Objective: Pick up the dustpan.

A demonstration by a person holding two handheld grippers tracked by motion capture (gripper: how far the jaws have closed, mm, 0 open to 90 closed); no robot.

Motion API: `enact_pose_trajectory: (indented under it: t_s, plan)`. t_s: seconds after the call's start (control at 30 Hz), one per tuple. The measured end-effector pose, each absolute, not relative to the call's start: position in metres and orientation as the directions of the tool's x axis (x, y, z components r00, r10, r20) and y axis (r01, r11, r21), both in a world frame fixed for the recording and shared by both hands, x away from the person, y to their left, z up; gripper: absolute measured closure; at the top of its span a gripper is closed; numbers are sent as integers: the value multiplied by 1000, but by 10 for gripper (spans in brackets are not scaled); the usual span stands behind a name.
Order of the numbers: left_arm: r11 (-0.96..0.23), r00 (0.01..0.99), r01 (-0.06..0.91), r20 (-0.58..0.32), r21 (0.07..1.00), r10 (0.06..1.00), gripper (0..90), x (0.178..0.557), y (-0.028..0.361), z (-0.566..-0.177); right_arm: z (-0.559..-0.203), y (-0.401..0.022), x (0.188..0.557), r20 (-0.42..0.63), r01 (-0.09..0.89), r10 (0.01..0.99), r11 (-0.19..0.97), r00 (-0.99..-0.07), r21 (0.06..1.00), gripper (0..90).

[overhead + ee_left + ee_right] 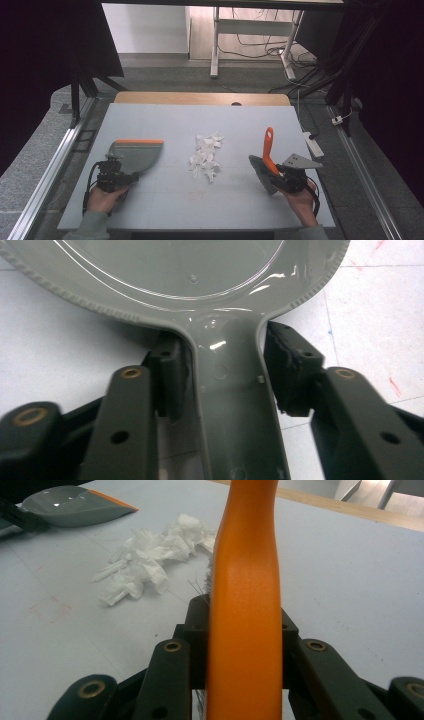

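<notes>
A grey dustpan [136, 154] with an orange lip lies flat on the left of the white table [165, 200]. My left gripper [113, 176] is shut on its handle [227, 390], with a black pad pressed on either side. A pile of white paper scraps [205, 156] sits in the middle of the table. To its right, my right gripper [287, 176] is shut on a brush [269, 150] by its orange handle [245, 580]. The handle points up and away, and the grey bristles [262, 174] face the scraps. From the right gripper view the scraps [150, 555] and dustpan [75, 502] lie ahead to the left.
A wooden strip [200, 98] runs along the table's far edge. A white power strip [313, 144] lies just off the right edge. Metal rails [50, 170] flank the table, and a desk frame [215, 45] with cables stands on the floor beyond.
</notes>
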State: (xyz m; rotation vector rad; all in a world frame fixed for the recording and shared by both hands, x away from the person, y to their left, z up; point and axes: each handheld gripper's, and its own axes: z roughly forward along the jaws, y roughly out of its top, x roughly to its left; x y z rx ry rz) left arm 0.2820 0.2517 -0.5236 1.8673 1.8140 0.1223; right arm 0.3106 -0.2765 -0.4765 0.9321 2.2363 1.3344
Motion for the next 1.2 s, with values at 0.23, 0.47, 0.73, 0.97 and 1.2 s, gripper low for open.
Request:
enact_pose_trajectory:
  t_s: [0.23,0.47,0.73,0.97,1.2]
  plan:
    - [48,96,901,-307,431,947,596,281,256,-523,-477,-277,310,19,352,705,331,-709,875,703]
    - [49,104,893,-311,448,945,610,281,256,-523,-477,-276,310,13,348,704,336,-710,875,703]
    - [40,126,873,-305,485,944,614,278,260,-519,-476,-276,310,12,349,705,335,-709,875,703]
    - [26,151,858,-300,513,942,615,276,260,-517,-476,-276,310,10,347,705,337,-709,875,703]
    - [19,165,841,-290,541,943,615,274,262,-515,-476,-276,310,10,347,705,337,-709,875,703]
